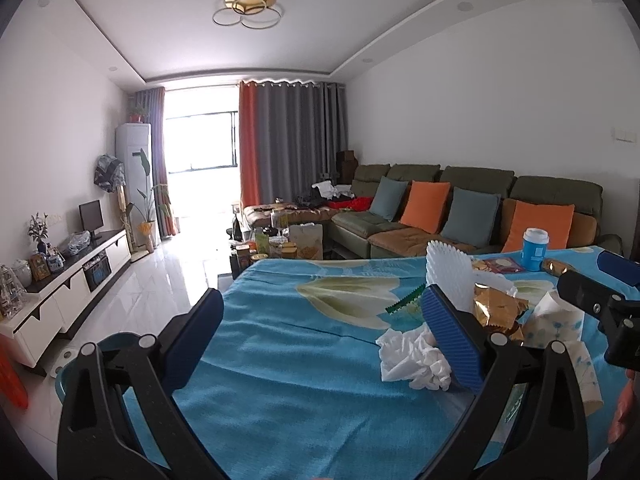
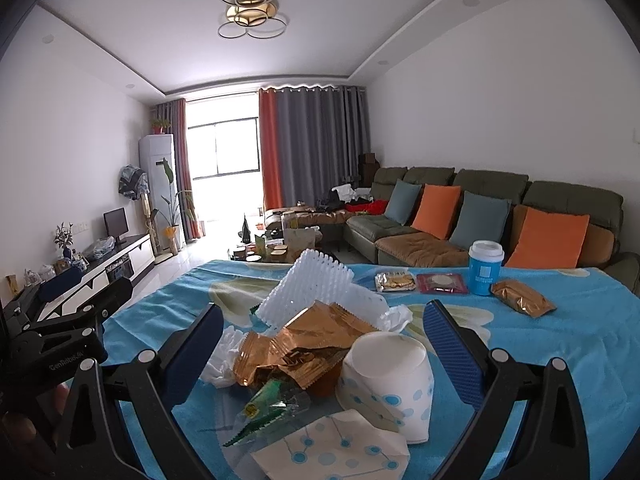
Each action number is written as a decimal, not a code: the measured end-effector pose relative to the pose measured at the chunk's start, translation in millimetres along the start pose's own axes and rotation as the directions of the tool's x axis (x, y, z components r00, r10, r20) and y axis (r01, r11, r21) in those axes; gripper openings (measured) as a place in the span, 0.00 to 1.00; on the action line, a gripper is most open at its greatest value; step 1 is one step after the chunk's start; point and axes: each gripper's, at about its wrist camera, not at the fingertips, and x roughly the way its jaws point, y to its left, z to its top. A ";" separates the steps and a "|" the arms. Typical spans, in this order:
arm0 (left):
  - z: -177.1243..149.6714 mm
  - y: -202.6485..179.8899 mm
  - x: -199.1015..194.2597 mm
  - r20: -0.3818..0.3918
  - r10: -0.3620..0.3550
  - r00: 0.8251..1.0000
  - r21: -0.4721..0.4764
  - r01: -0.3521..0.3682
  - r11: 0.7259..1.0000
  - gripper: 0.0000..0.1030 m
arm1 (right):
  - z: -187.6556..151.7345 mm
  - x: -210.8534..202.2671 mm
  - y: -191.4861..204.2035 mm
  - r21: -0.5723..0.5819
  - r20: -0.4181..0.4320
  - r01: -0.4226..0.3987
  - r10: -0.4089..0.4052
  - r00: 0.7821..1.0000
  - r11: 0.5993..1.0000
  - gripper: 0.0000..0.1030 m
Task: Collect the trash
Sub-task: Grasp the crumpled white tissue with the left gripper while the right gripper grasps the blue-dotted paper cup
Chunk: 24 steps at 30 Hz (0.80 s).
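The trash sits heaped near the front edge of the table (image 2: 560,344), on its blue flowered cloth: a crumpled gold wrapper (image 2: 296,344), a tipped paper cup (image 2: 390,372) with blue dots, a flattened paper cup (image 2: 332,446), a green-edged clear wrapper (image 2: 272,404), a white foam net (image 2: 316,292) and a wad of white tissue (image 1: 414,358). The right gripper (image 2: 320,352) is the nearer one by my reckoning: its jaws stand wide apart, holding nothing, and the pile lies straight ahead between them, the gold wrapper dead centre and the tipped cup lying with its mouth facing the gripper, just inside the right-hand jaw. The left gripper (image 1: 320,340) is also spread open and empty, but it faces mostly bare cloth; the heap lies off to its right, with the tissue beside its right finger. Further back, apart from the heap, stand a blue lidded cup (image 2: 485,266) and some sealed snack packets (image 2: 420,282), which look unopened. A short push forward by the right gripper seems all that the first grasp needs.
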 end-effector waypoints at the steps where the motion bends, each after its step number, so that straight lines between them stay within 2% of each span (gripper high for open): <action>1: -0.6 -0.4 2.8 -0.011 -0.009 1.000 0.002 0.009 1.000 0.95 | -0.5 0.4 -1.4 0.002 -0.009 0.000 0.000 1.000 1.000 0.94; 6: -7.7 -0.4 21.1 -0.103 -0.092 0.991 -0.006 0.091 0.996 0.95 | -2.5 5.4 -14.9 0.020 -0.071 0.016 -0.014 0.997 1.000 0.94; 9: -12.6 0.0 38.4 -0.187 -0.144 0.972 -0.031 0.141 0.990 0.95 | -5.4 10.6 -26.8 0.043 -0.116 0.021 -0.016 0.993 0.999 0.94; 10: -14.3 -0.3 45.2 -0.220 -0.179 0.959 -0.042 0.174 0.984 0.95 | -6.8 11.7 -30.8 0.055 -0.132 0.021 -0.014 0.991 0.998 0.94; 14: -22.1 -7.8 61.4 -0.295 -0.241 0.925 -0.050 0.237 0.970 0.94 | -10.5 18.8 -42.5 0.073 -0.178 0.018 -0.004 0.984 0.997 0.94; 16: -26.6 -12.9 67.6 -0.326 -0.270 0.906 -0.050 0.268 0.962 0.84 | -11.2 22.4 -45.9 0.077 -0.195 0.012 0.003 0.981 0.997 0.92; 17: -29.2 -15.3 70.7 -0.340 -0.280 0.898 -0.049 0.281 0.959 0.78 | -11.3 24.1 -47.3 0.082 -0.203 0.002 0.015 0.979 0.997 0.87; 19: -35.4 -22.1 77.4 -0.375 -0.298 0.878 -0.042 0.305 0.951 0.76 | -12.2 28.4 -49.4 0.090 -0.221 -0.012 0.032 0.975 0.996 0.82; 21: -38.8 -27.5 83.4 -0.403 -0.316 0.859 -0.042 0.327 0.944 0.65 | -12.6 31.3 -50.2 0.094 -0.232 -0.015 0.036 0.972 0.995 0.79; 24: -44.1 -31.2 88.7 -0.433 -0.339 0.836 -0.057 0.350 0.935 0.56 | -12.4 32.8 -54.1 0.104 -0.245 -0.023 0.048 0.968 0.994 0.73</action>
